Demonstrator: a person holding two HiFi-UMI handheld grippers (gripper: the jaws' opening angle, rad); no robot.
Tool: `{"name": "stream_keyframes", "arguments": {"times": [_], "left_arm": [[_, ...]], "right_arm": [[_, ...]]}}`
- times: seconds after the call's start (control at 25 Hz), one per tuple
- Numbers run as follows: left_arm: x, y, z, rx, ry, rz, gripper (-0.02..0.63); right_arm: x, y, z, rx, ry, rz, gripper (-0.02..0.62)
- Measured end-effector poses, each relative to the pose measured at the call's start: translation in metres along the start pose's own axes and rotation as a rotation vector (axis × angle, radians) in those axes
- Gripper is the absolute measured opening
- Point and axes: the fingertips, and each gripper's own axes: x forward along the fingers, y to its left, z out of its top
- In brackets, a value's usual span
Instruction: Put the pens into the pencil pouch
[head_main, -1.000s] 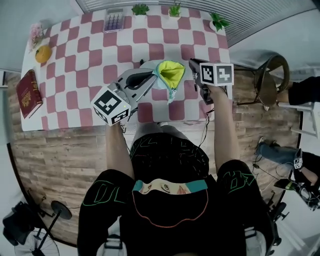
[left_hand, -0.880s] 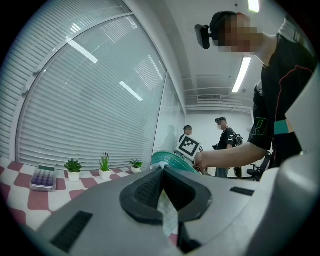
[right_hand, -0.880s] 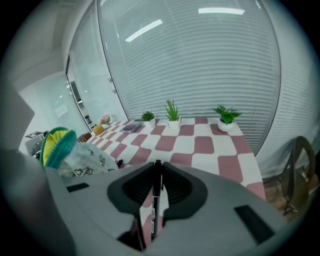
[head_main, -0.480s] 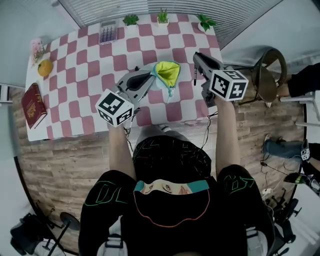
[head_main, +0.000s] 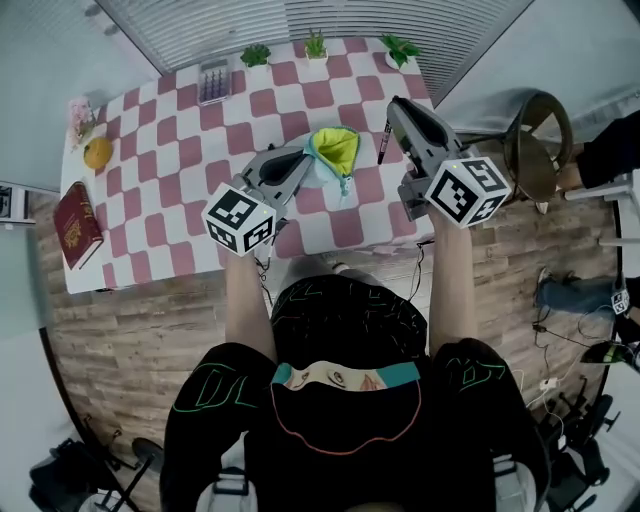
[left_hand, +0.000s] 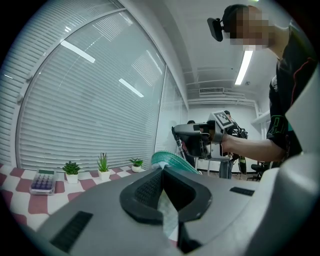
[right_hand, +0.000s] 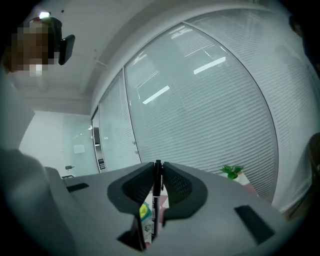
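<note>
Our left gripper (head_main: 298, 165) is clamped shut on the rim of the pencil pouch (head_main: 333, 150), holding it over the table (head_main: 150, 200) with its yellow mouth gaping; we judge it soft and floppy, best pinched at the rim. Our right gripper (head_main: 392, 104) nips a pen (head_main: 382, 143) hanging at the pouch's 3 o'clock: light, stiff, probably slippery. The book (head_main: 78, 225) at the table's 9 o'clock, and the calculator (head_main: 214, 80) and potted plants (head_main: 315, 44) near 12, stand well apart, obstructing nothing.

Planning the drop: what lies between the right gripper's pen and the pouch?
Nothing; the head view shows only bare checkered tablecloth between the pen and the open pouch.
</note>
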Motion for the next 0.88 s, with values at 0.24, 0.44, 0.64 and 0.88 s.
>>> {"name": "stream_keyframes", "arguments": {"times": [0.24,0.44,0.64,0.88], "left_arm": [[0.004,-0.004,-0.001,0.0,0.014,0.0,0.002],[0.005,-0.007,0.0,0.005,0.016,-0.003,0.002],[0.004,-0.008,0.0,0.001,0.014,-0.002,0.002],[-0.003,-0.005,0.002,-0.018,-0.009,0.014,0.002]], "right_arm": [[-0.002,0.029,0.032,-0.022,-0.102,0.067,0.064],[0.012,0.052,0.034,-0.032,-0.117,0.119,0.064],[0.03,0.065,0.021,-0.044,-0.096,0.167,0.064],[0.041,0.073,0.002,-0.079,-0.06,0.197,0.064]]}}
